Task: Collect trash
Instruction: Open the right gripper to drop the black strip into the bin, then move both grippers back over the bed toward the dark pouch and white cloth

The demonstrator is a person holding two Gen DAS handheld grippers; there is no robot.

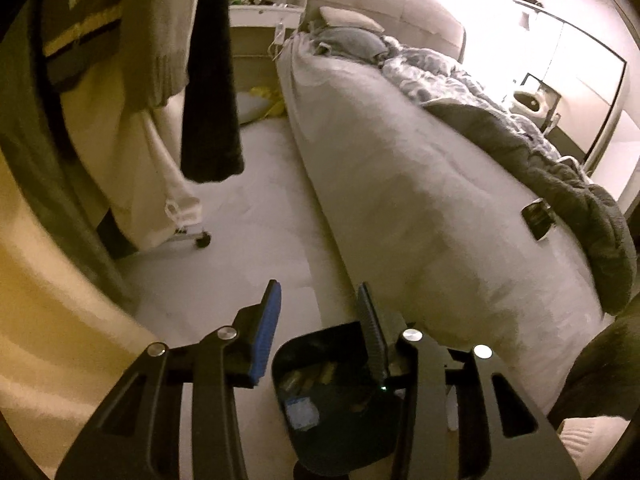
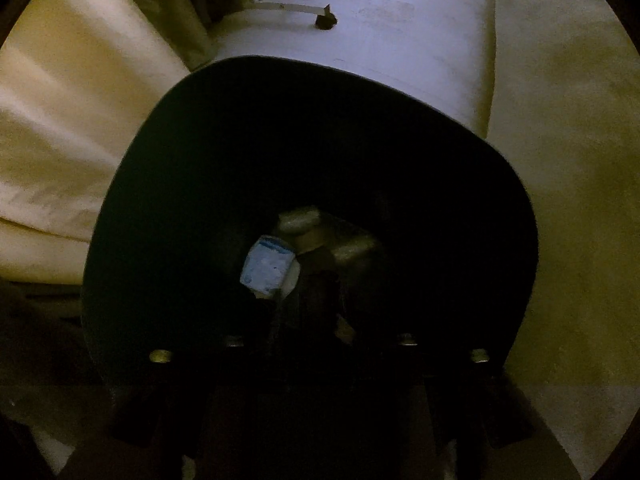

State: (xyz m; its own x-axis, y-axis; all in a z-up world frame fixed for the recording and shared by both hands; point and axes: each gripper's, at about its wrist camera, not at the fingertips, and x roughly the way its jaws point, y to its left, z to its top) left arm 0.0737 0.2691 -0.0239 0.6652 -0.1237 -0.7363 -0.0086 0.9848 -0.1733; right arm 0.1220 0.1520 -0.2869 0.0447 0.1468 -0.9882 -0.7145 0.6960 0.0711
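A dark trash bin stands on the floor beside the bed, just below my left gripper. The left gripper is open and empty, its blue pads apart above the bin's rim. The bin holds a pale blue-and-white wrapper and some crumpled brownish pieces. In the right wrist view the bin fills the frame from above, with the same wrapper and crumpled pieces at its bottom. My right gripper points down into the bin. Its fingers are lost in the dark. A small dark shiny object lies on the bed.
A bed with a grey duvet runs along the right. Hanging clothes on a wheeled rack stand left. A pale curtain or fabric hangs at the near left. Pale floor runs between rack and bed.
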